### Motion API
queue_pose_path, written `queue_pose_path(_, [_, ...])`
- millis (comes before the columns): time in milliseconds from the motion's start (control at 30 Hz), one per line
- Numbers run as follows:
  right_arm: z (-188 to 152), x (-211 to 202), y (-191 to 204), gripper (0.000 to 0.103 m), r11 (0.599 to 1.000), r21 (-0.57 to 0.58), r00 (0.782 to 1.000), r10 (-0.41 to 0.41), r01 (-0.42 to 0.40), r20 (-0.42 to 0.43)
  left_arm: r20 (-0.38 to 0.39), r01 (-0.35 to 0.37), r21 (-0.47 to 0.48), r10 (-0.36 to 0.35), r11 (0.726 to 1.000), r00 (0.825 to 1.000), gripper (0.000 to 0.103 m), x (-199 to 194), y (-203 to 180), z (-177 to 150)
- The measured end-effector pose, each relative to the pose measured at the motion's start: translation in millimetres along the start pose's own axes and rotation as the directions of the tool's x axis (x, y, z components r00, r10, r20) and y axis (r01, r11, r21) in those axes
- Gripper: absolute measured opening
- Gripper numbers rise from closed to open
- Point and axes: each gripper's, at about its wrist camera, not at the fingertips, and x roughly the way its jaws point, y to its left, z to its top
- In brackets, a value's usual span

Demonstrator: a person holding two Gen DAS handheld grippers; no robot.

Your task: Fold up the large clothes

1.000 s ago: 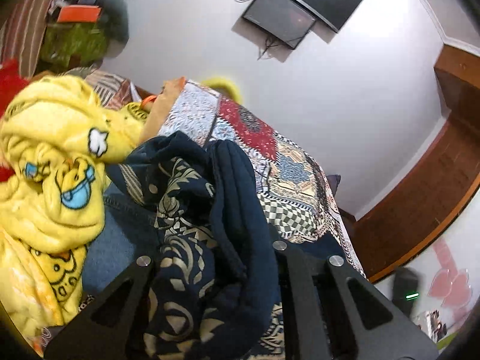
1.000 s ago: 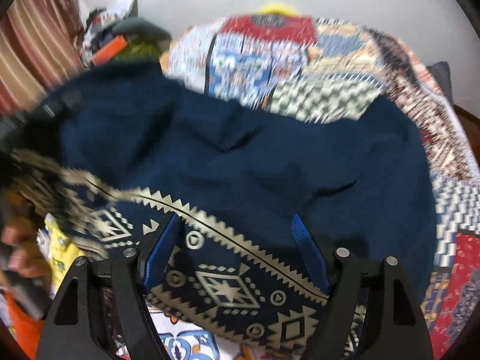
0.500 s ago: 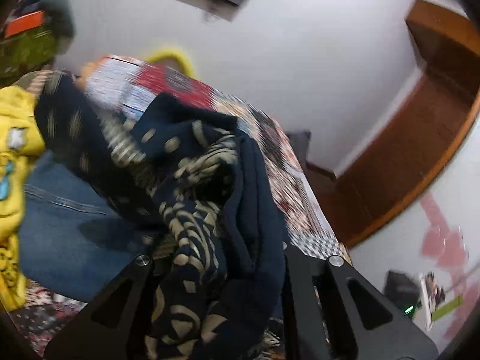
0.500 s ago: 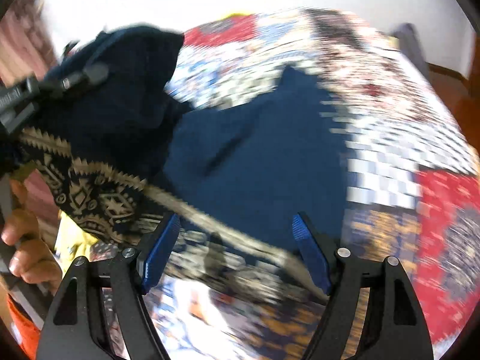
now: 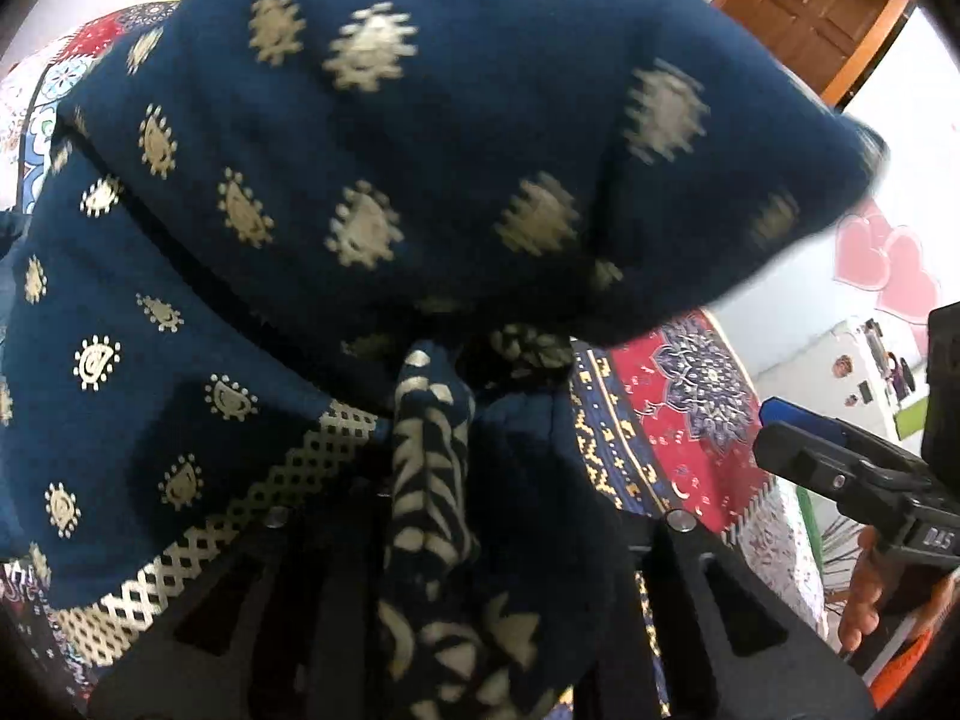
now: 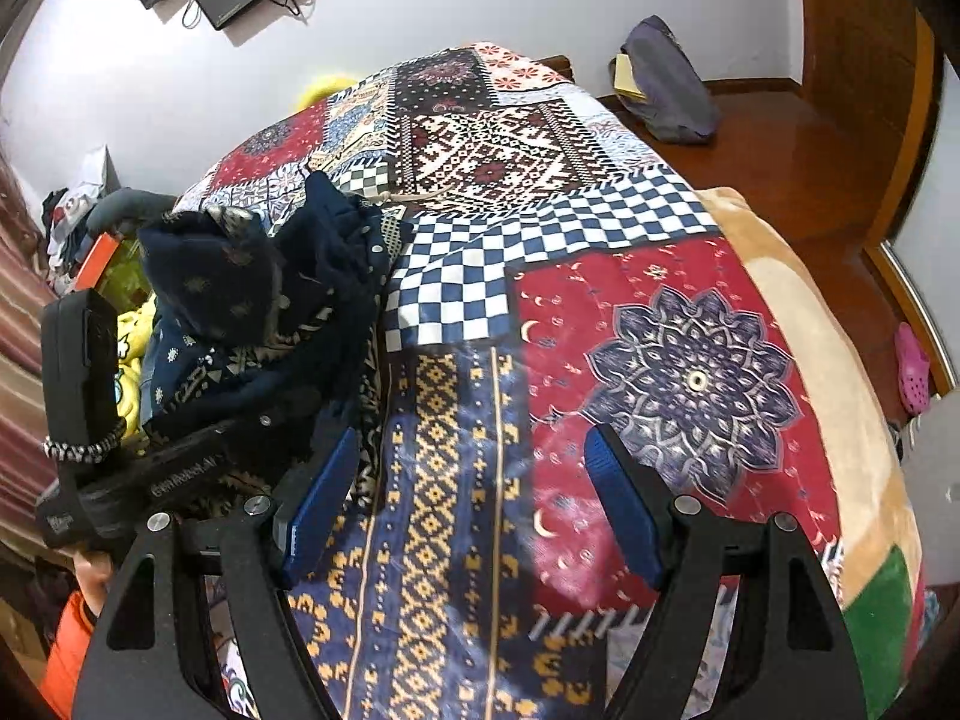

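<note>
My left gripper (image 5: pixel 474 516) clamps a bunched fold of the navy printed garment (image 5: pixel 384 138), lifted above the patchwork bedspread (image 6: pixel 630 312), while my right gripper (image 6: pixel 474 504) gapes empty; soft and floppy, it looks best retaken at a hem corner.

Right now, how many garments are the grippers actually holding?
1: the navy gold-print garment, bunched between the left gripper fingers. The right gripper is open and holds nothing, over the patchwork bedspread. Other clothes may be hidden behind the garment.
</note>
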Motion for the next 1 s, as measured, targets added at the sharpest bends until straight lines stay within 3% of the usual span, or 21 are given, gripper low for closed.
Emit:
queue_pose_path(33, [0,-3,-1,0.075,1.000,0.001,1.000,0.003,-0.003,0.004,-0.018,0.027,-0.001,-0.027,1.000,0.999,0.035,-4,1,0])
queue_pose_path(100, [0,-8,-2,0.075,1.000,0.004,1.000,0.009,-0.010,0.016,-0.043,0.069,0.007,-0.069,0.998,0.997,0.060,-11,-2,-1])
queue_pose_path(167, [0,-17,-1,0.075,1.000,0.003,0.999,0.021,-0.021,0.028,-0.045,0.055,0.051,-0.052,0.997,0.998,0.068,-24,-11,-8])
queue_pose_path(267, [1,-27,8,0.075,0.999,-0.012,0.998,0.042,-0.042,0.050,-0.033,0.003,0.123,0.001,0.992,0.999,0.069,-44,-21,-21])
queue_pose_path(433, [5,-37,32,0.075,0.995,-0.072,0.993,0.076,-0.070,0.085,0.043,0.001,0.116,-0.006,0.993,0.999,0.071,-92,-10,-27])
queue_pose_path(500, [8,-37,46,0.075,0.990,-0.109,0.991,0.097,-0.086,0.095,0.100,-0.052,0.120,0.040,0.991,0.994,0.081,-114,0,-27])
queue_pose_path(600, [15,-29,68,0.075,0.981,-0.170,0.989,0.110,-0.093,0.095,0.174,-0.166,0.110,0.146,0.980,0.974,0.087,-136,19,-24])
queue_pose_path(733, [26,1,96,0.075,0.967,-0.228,0.990,0.128,-0.113,0.054,0.176,-0.263,0.056,0.250,0.963,0.952,0.088,-128,58,-8])
queue_pose_path(867, [42,41,114,0.075,0.959,-0.255,0.991,0.131,-0.125,0.006,0.170,-0.325,0.025,0.317,0.945,0.933,0.088,-110,96,12])
queue_pose_path(1000, [63,68,117,0.075,0.961,-0.251,0.992,0.124,-0.118,0.010,0.173,-0.363,0.001,0.357,0.932,0.918,0.088,-94,120,36])
